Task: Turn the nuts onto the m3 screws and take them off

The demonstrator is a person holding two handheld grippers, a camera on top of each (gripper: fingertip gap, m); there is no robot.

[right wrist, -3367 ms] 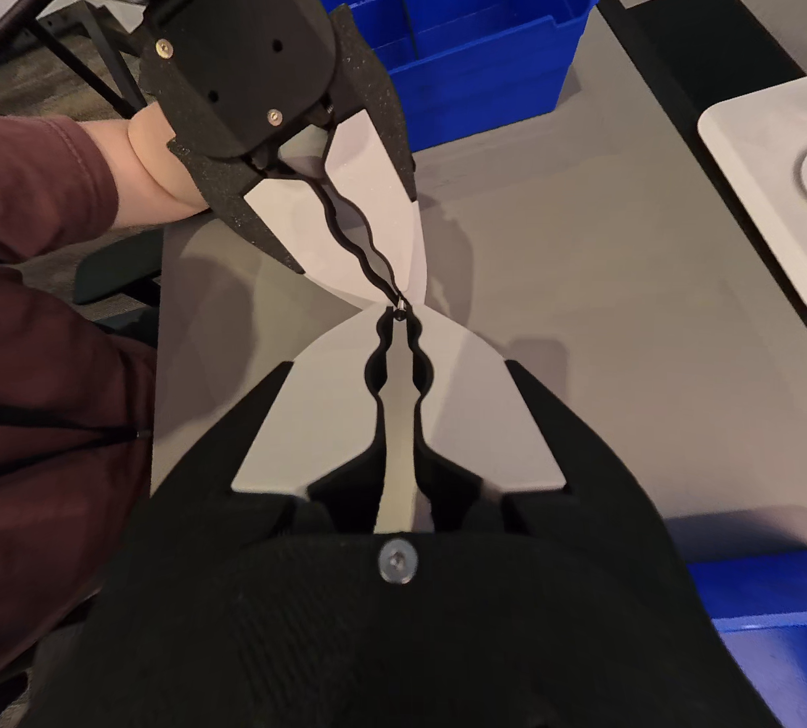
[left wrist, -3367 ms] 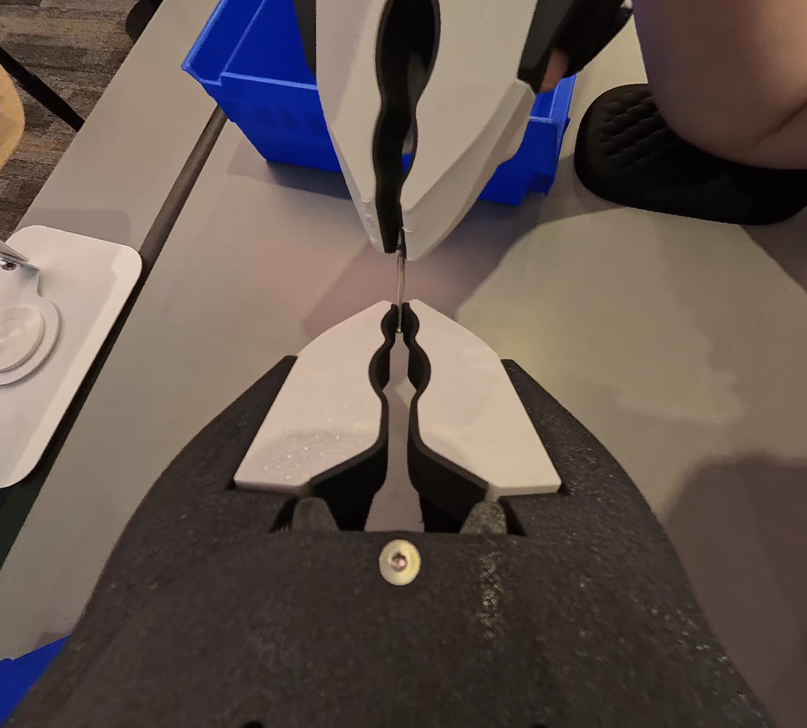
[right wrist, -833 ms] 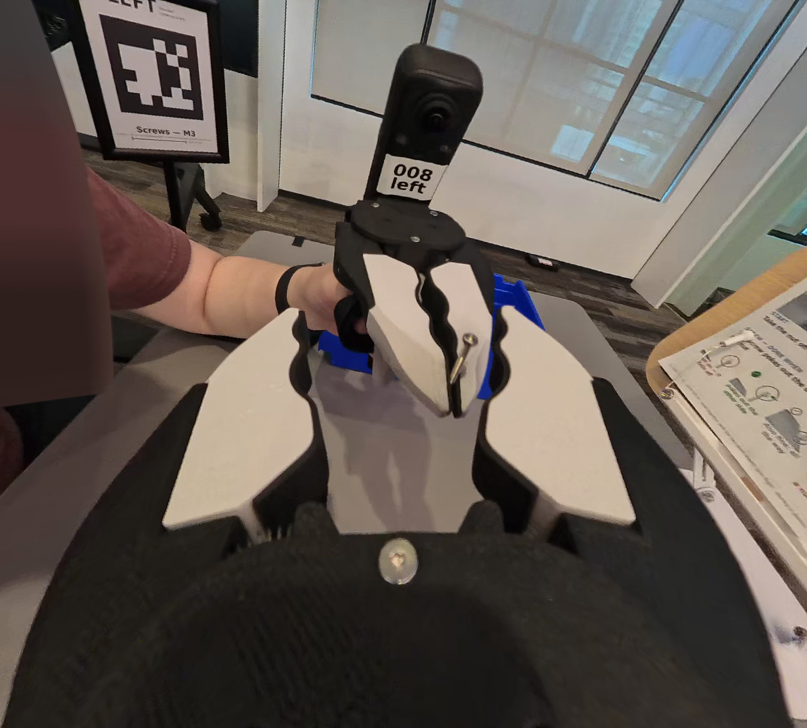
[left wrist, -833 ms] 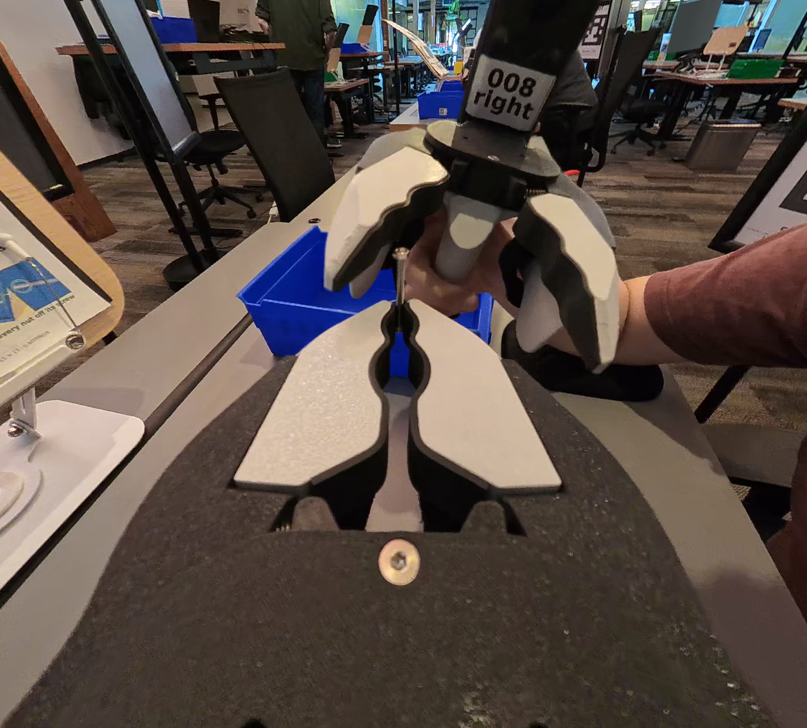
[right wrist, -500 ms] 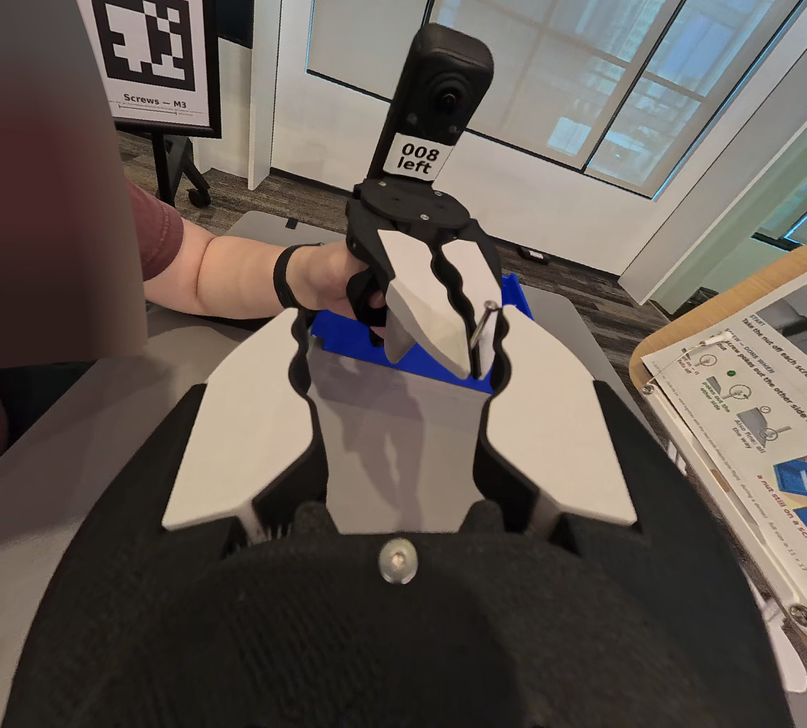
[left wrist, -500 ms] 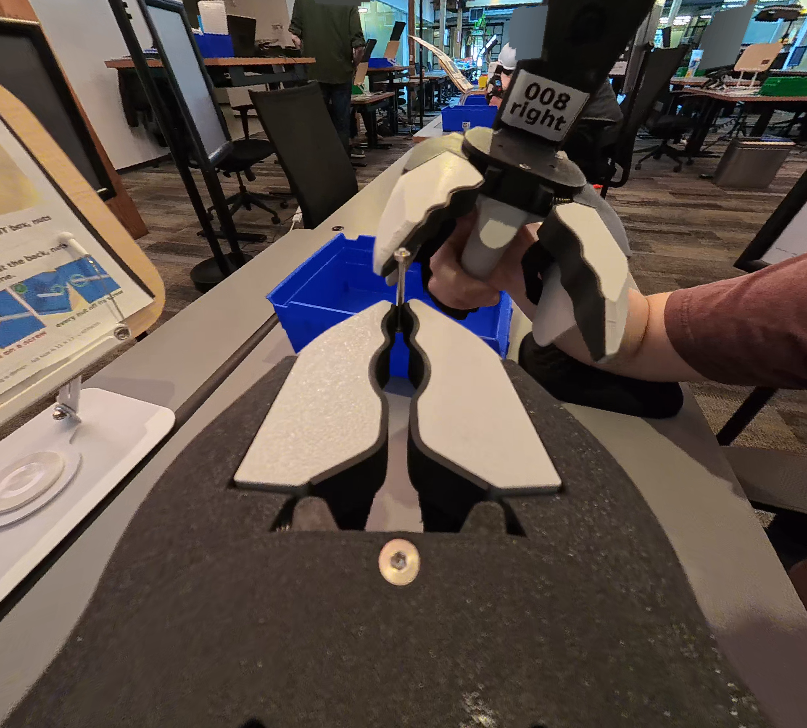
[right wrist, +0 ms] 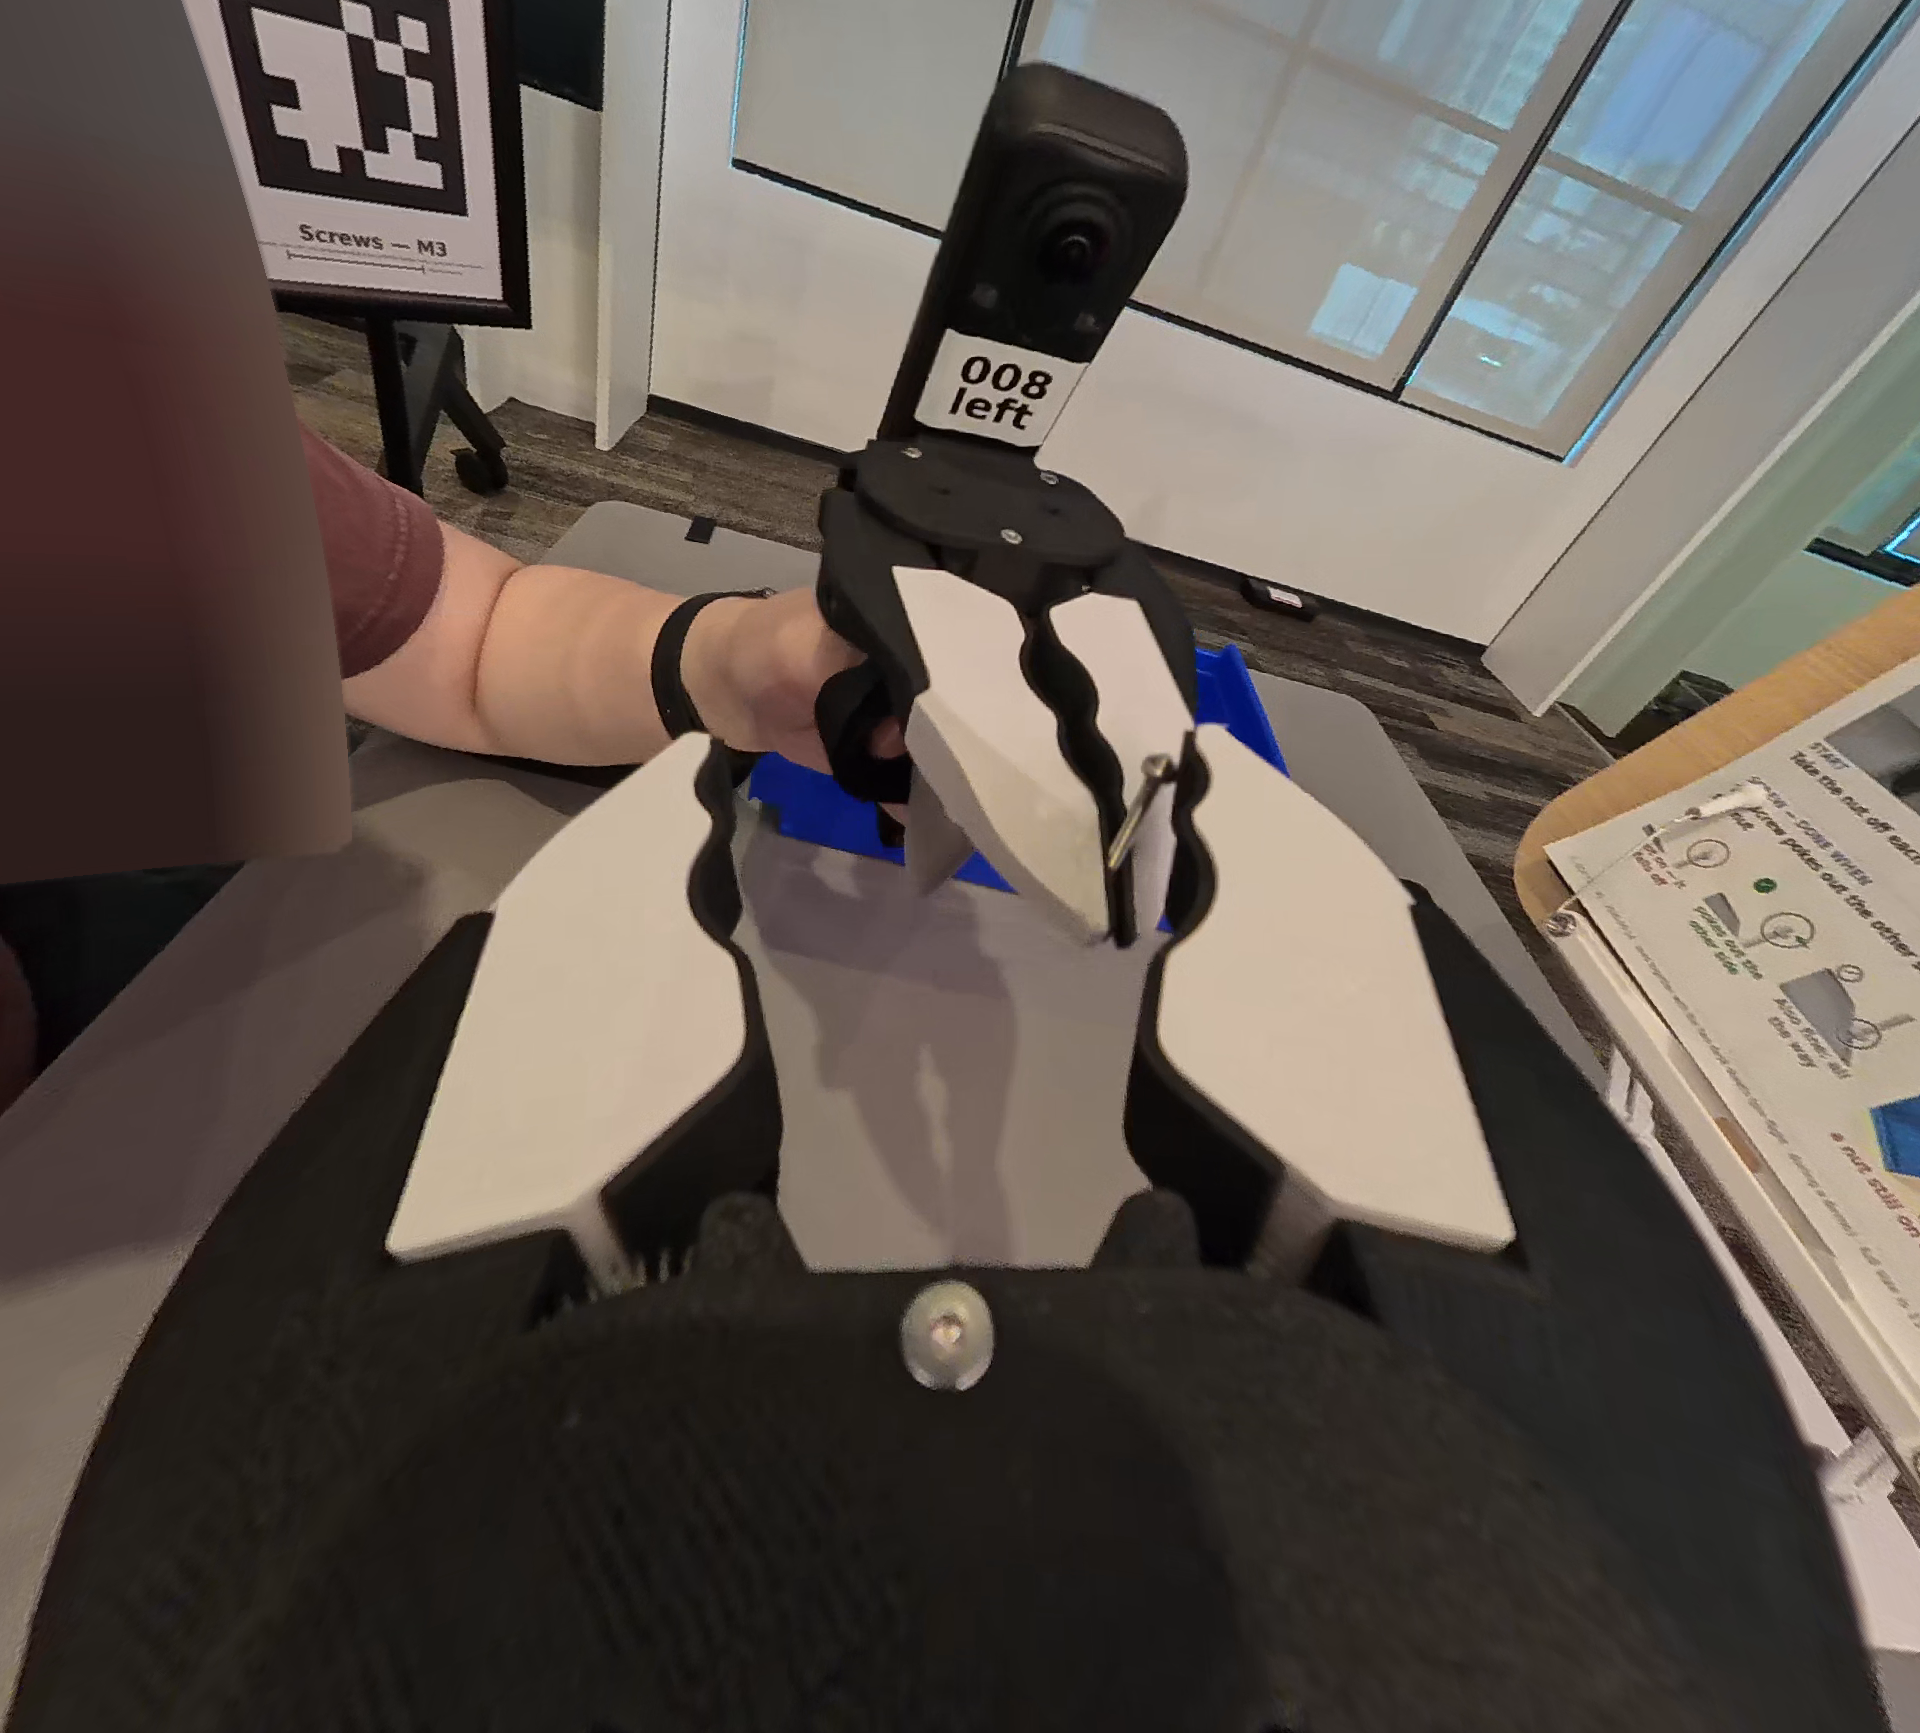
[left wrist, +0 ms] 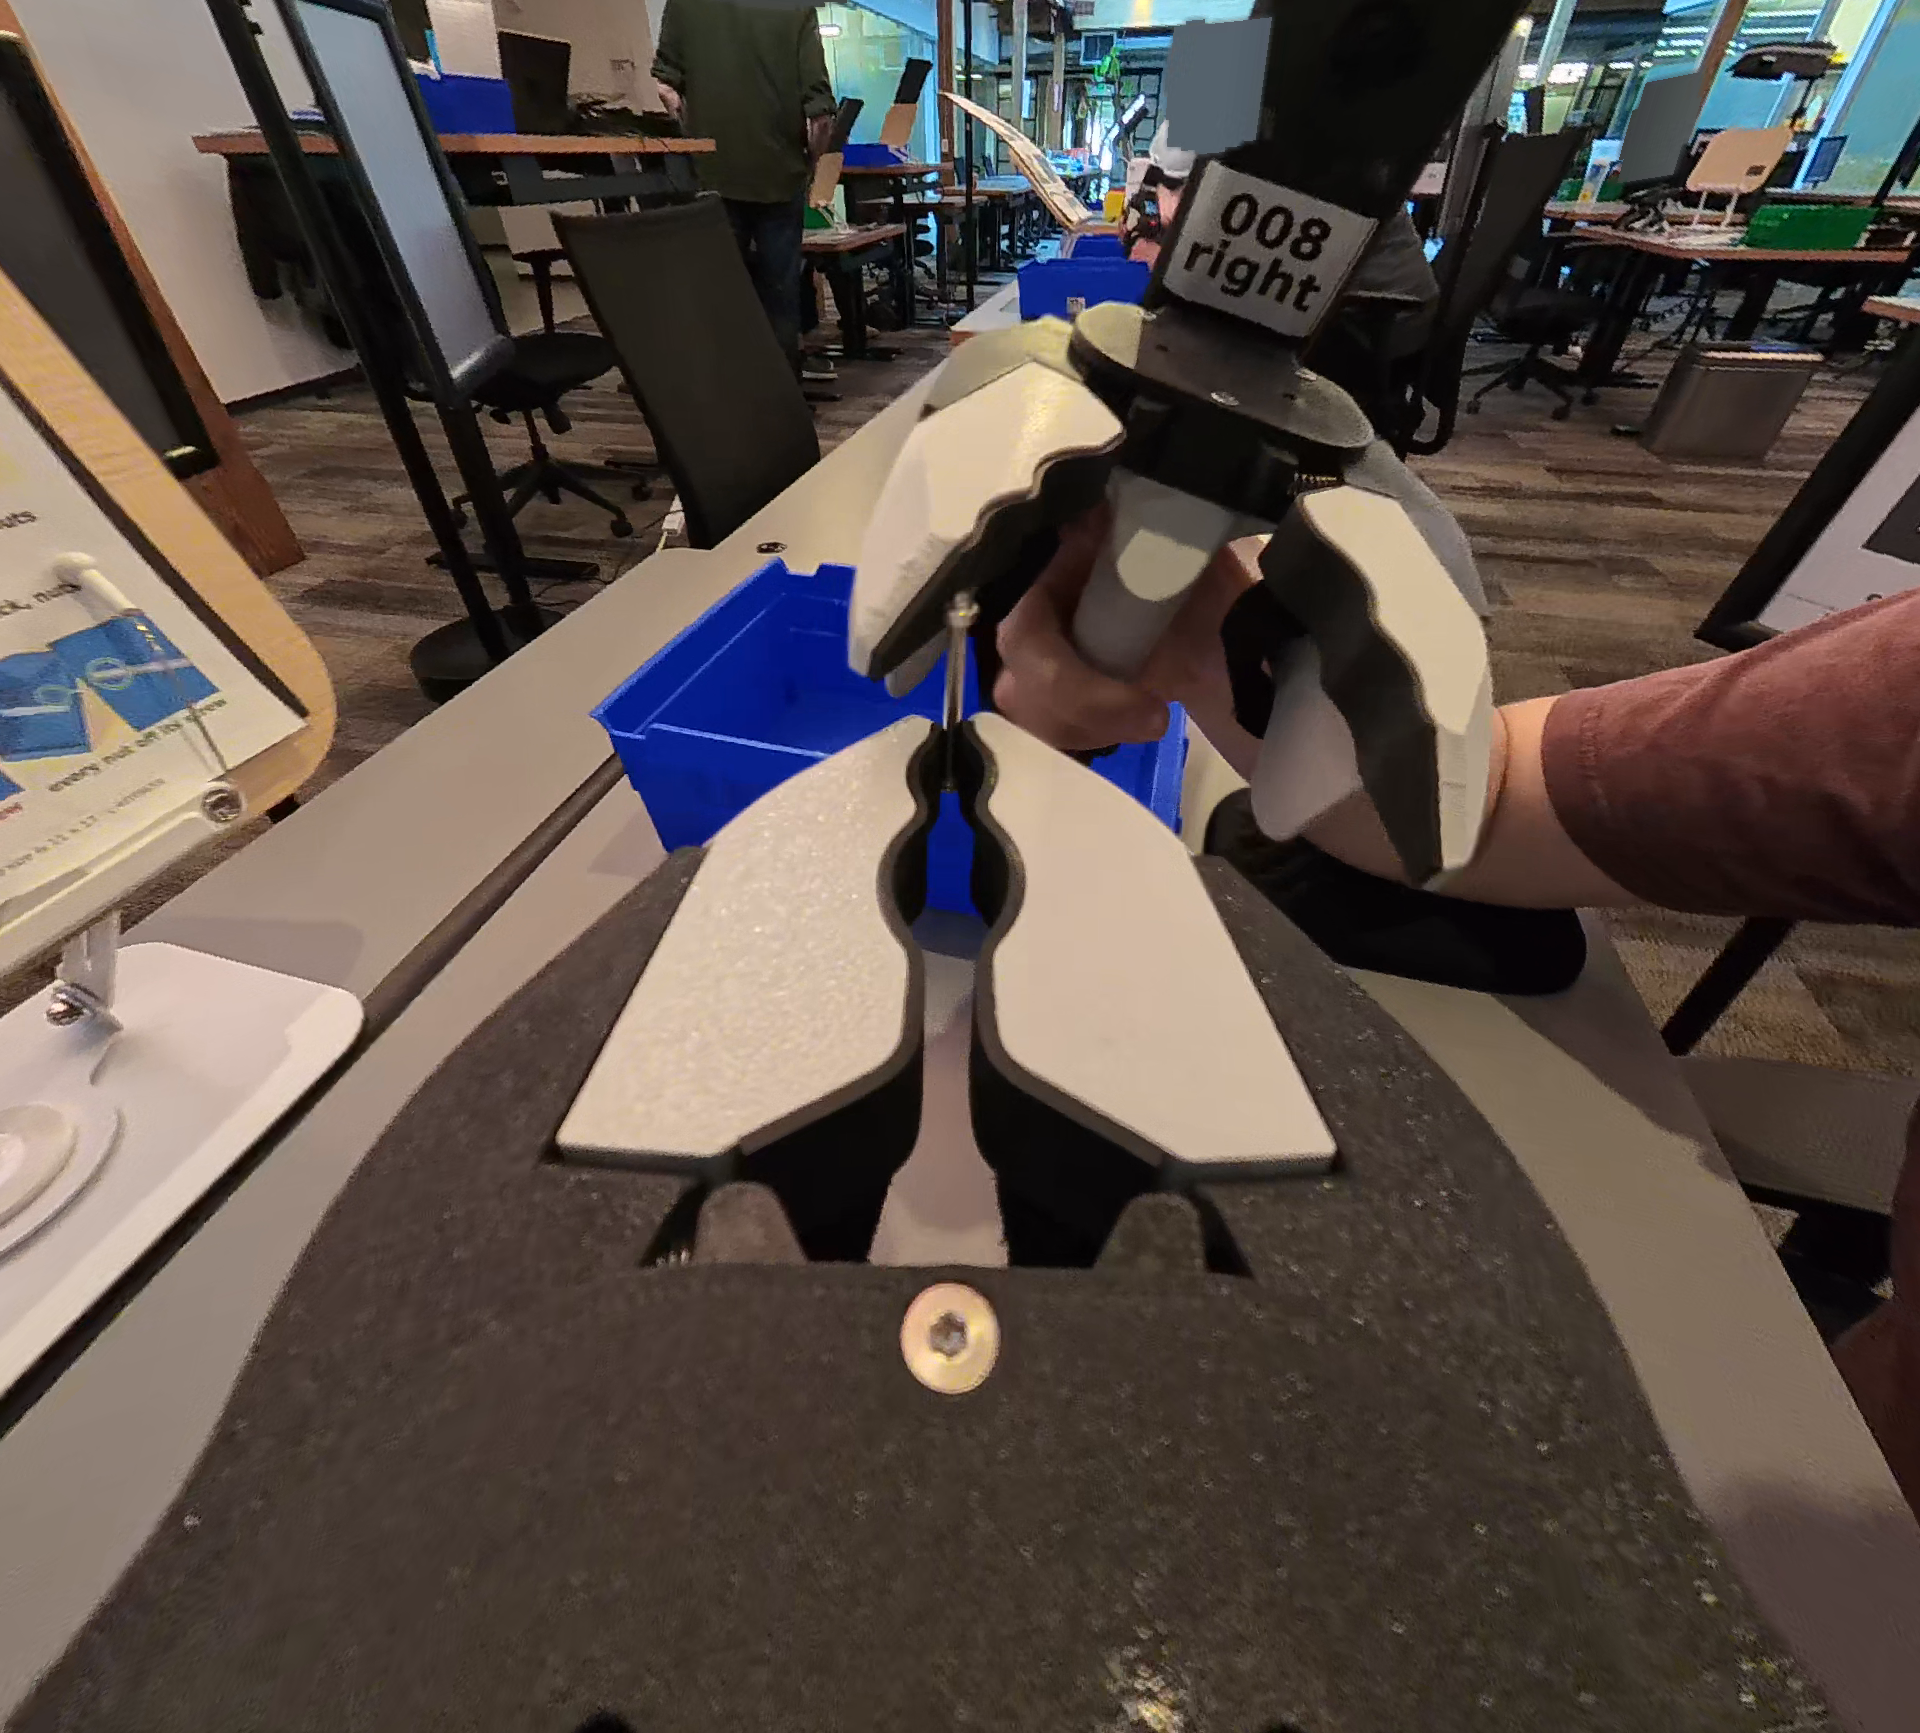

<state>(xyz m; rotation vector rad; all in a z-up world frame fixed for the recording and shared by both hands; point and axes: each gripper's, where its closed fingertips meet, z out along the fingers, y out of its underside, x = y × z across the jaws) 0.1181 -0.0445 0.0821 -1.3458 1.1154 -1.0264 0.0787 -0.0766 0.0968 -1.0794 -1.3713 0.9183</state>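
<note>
My left gripper (left wrist: 951,733) is shut on the lower end of a thin metal m3 screw (left wrist: 956,665), which stands up from its tips with the head on top. I cannot make out a nut on it. My right gripper (right wrist: 951,758) is open and empty. It faces the left gripper (right wrist: 1107,930), and the screw (right wrist: 1138,816) lies close beside its right finger (right wrist: 1299,956); I cannot tell whether they touch. In the left wrist view the right gripper (left wrist: 1112,748) is held up by a hand, jaws wide apart, one finger (left wrist: 966,509) just behind the screw head.
A blue bin (left wrist: 769,707) stands on the grey table (left wrist: 436,831) behind the grippers and also shows in the right wrist view (right wrist: 1236,712). An instruction board on a white stand (left wrist: 187,1039) is at the table's side. A black pad (left wrist: 1455,935) lies under the forearm. Across from one pair of fingers to the other is roughly 4 cm.
Earlier both grippers pointed down at the table, tip to tip on the screw. Now they are raised and level, the right gripper is open, and the screw sits nearer its right finger.
</note>
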